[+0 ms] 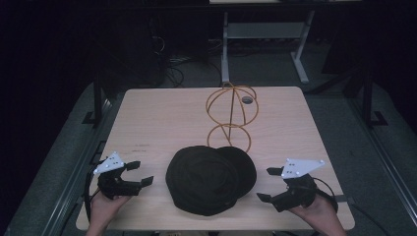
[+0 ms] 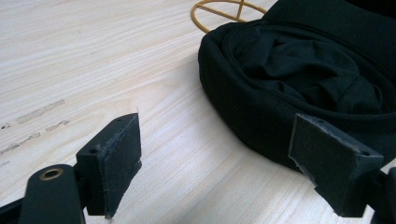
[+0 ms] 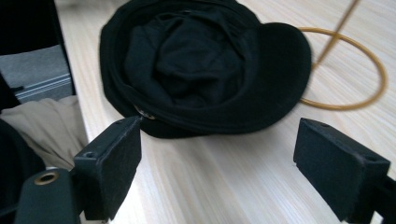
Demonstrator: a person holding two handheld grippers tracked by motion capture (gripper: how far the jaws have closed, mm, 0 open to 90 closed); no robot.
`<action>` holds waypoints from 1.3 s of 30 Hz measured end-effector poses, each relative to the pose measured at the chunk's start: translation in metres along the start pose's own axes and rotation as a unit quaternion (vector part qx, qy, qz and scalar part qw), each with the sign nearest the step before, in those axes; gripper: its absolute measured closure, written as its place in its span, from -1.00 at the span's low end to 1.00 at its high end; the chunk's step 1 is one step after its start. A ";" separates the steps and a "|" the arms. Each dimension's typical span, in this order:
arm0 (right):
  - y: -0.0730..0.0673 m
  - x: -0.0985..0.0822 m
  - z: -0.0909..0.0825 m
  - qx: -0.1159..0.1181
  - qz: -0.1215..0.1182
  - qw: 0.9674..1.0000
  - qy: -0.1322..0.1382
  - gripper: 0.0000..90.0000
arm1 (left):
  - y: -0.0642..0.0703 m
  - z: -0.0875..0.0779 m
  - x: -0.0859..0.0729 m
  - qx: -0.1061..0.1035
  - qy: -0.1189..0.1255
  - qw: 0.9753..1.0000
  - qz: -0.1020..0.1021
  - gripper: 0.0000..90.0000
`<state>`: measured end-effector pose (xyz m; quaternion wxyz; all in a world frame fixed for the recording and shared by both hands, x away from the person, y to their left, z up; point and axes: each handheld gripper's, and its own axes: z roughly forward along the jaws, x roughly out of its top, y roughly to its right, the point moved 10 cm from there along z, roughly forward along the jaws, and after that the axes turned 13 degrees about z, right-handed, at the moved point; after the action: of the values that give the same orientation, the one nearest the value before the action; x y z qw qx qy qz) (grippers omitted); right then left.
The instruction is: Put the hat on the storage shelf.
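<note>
So you're basically at the starting line here: the black cap point(image 1: 210, 179) is lying upside down near the front edge of the table point(image 1: 147, 118), opening facing up, brim pointing toward the far right, and nothing has hold of it yet. Your left gripper point(image 1: 138, 173) sits just off the cap's left side with its jaws spread wide and empty, and your right gripper point(image 1: 269, 184) mirrors it on the other side, also wide open with nothing between the jaws. My guess is the cap is meant to end up on that gold wire stand point(image 1: 231, 114) behind it, with the round ball-shaped top, so pretty much the whole job is left: grab, lift, flip, seat it. The overhead shot is the one that gives you the layout, cap centered between both grippers with the stand's base ring right behind it, nearly touching or touching the brim, hard to call. The left gripper view gives you what the top view can't: the thick rolled wall of the cap point(image 2: 299, 84) up close and the crumpled lining inside, with the far jaw already sitting close beside that wall. The right gripper view shows the cap point(image 3: 201, 65) from the brim side, the stiff brim lying flat on the wood and overlapping the stand's base ring point(image 3: 348, 70), plus a small metal bit on the near rim that you can't make out from above.
</note>
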<state>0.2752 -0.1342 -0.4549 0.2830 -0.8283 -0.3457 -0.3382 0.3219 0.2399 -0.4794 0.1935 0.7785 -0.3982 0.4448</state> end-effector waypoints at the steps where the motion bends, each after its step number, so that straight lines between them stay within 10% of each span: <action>1: -0.002 0.001 0.001 0.003 -0.001 1.000 -0.002 -0.67 | 0.000 0.000 0.000 0.000 0.000 1.000 0.000 -0.64; 17: -0.044 0.023 0.039 0.049 -0.052 0.996 -0.051 -0.61 | -0.004 -0.004 -0.001 -0.001 0.005 1.000 -0.005 -0.64; 39: -0.098 0.052 0.104 0.081 -0.142 0.980 -0.114 -0.33 | -0.010 -0.010 0.001 0.001 0.023 1.000 -0.017 -0.64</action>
<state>0.2658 0.0175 -0.4562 0.2568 -0.7779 -0.5164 -0.2494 0.3249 0.2526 -0.4725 0.2096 0.7752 -0.3798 0.4593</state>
